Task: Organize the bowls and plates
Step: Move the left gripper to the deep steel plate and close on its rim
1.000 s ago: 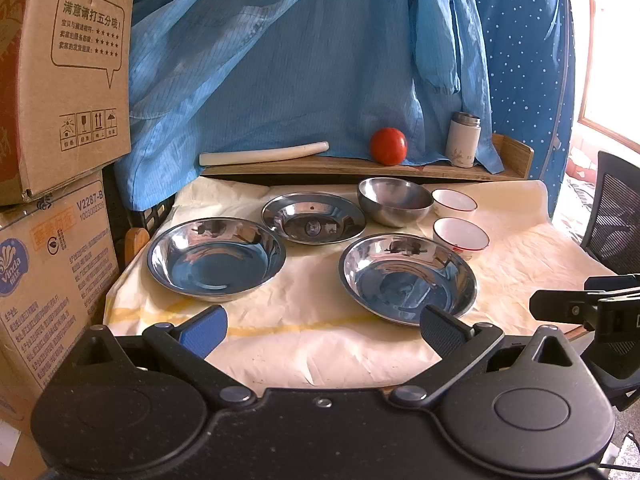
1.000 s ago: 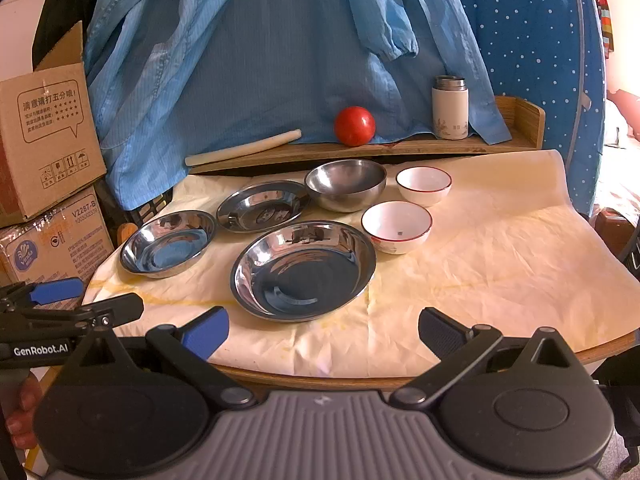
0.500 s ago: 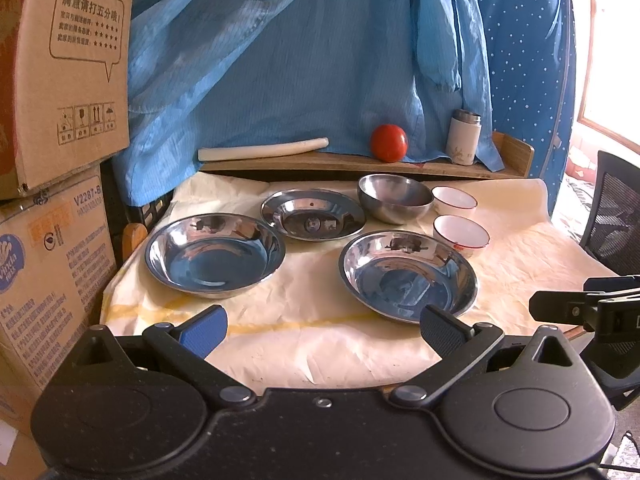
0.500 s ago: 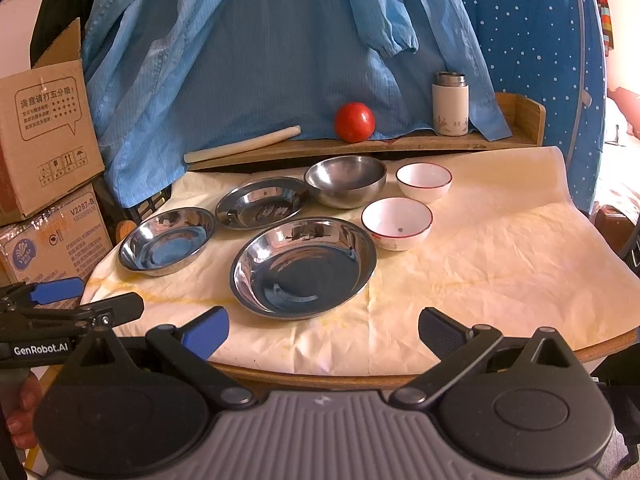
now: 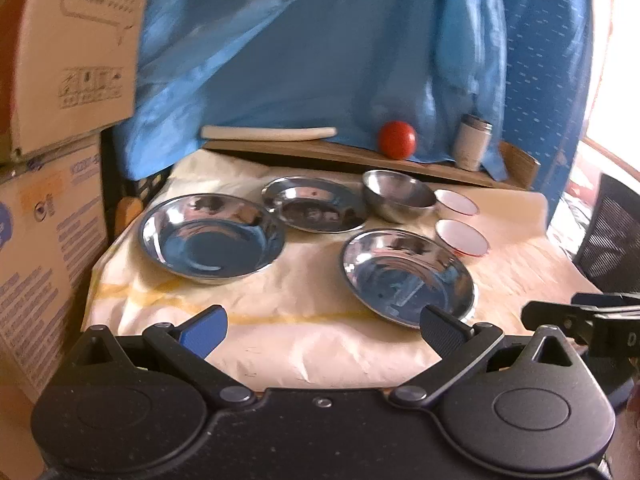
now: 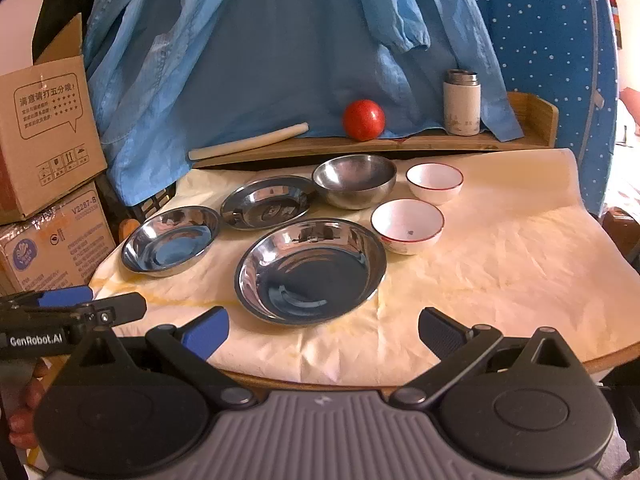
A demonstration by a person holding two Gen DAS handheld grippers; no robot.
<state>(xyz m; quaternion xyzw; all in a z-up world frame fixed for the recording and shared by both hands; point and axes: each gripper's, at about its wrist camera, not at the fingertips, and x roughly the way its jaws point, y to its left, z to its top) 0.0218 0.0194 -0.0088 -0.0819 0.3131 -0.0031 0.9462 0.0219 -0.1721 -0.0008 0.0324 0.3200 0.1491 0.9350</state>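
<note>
Steel plates (image 6: pixel 310 270) lay unstacked, likely light, stiff and slippery; thin rims offered the hold. Ceramic bowls (image 6: pixel 407 224) looked fragile. Left gripper (image 5: pixel 322 326) and right gripper (image 6: pixel 323 328) hung spread, empty.

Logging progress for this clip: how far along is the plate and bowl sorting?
Nothing looks done: three steel plates, the steel bowl and two white bowls sit apart on the table, none stacked. Left gripper and right gripper are open and empty. All stacking remains.
</note>
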